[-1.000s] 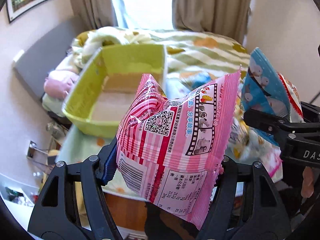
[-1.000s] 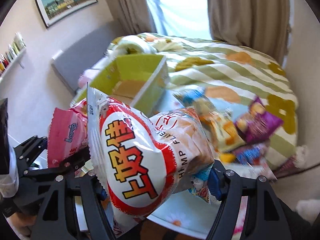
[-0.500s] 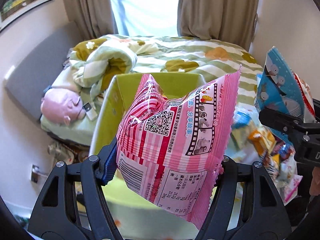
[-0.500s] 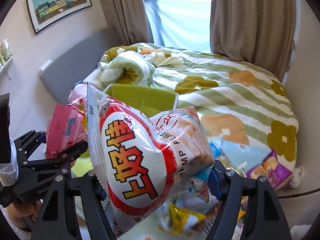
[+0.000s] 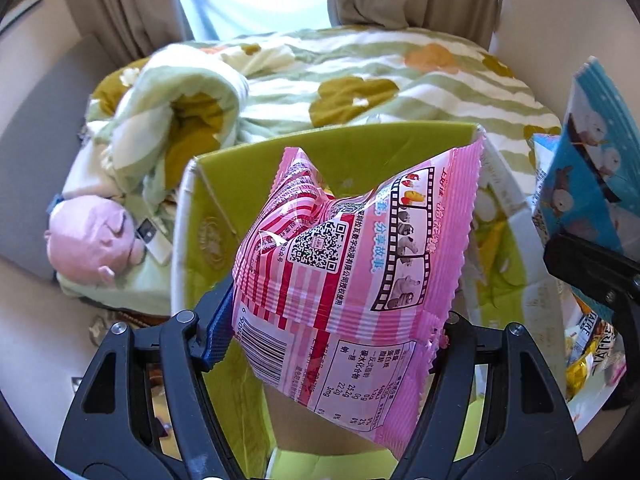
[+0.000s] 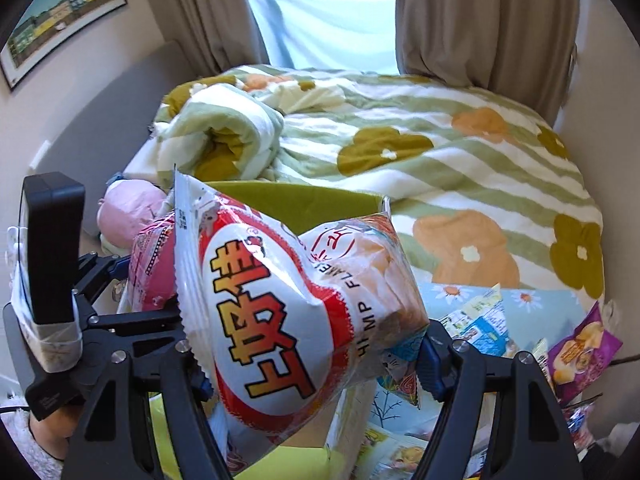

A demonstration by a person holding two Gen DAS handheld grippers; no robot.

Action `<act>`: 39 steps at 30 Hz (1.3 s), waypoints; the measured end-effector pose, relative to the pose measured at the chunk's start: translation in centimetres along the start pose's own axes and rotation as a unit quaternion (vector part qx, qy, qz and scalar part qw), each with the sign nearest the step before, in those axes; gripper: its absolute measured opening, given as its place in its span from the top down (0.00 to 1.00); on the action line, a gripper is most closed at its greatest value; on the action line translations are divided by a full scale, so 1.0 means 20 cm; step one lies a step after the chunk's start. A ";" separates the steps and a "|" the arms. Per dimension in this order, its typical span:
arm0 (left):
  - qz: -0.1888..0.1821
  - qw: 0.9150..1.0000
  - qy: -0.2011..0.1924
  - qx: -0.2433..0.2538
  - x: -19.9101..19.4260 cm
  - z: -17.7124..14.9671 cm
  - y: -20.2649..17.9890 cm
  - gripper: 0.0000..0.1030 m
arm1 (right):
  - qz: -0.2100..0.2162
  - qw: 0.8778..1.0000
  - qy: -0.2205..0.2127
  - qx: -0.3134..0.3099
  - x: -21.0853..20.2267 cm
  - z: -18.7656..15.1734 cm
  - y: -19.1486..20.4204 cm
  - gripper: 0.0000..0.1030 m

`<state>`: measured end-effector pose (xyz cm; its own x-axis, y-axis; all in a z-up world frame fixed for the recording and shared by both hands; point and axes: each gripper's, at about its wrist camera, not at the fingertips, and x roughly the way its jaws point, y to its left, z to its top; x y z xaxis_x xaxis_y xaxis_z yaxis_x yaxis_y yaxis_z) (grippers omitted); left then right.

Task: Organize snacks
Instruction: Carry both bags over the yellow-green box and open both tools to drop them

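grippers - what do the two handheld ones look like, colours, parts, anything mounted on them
Both are alike: black plastic frames with triangular cut-outs and silver screw heads, ending in ribbed blue pads. The left gripper shows a blue pad on one finger. The right gripper has a blue pad too. In the right wrist view, the left one carries a black box-shaped block strapped on with whitish tape.

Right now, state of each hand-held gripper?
Left hand-held gripper: closed on the pink snack bag.
Right hand-held gripper: closed on the white-and-red shrimp chips bag.
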<state>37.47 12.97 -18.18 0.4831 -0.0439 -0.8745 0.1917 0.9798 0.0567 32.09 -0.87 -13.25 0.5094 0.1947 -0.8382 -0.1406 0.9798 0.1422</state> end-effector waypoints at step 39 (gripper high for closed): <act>0.033 0.998 0.006 -0.062 -0.17 -0.19 0.23 0.01 | 0.024 0.999 0.030 -0.034 0.34 0.18 0.17 0.00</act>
<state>33.39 18.39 -16.76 0.4806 0.0230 -0.8766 0.0531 0.9971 0.0552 38.17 3.99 -16.52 0.4489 0.2368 -0.8616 -0.2216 0.9636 0.1494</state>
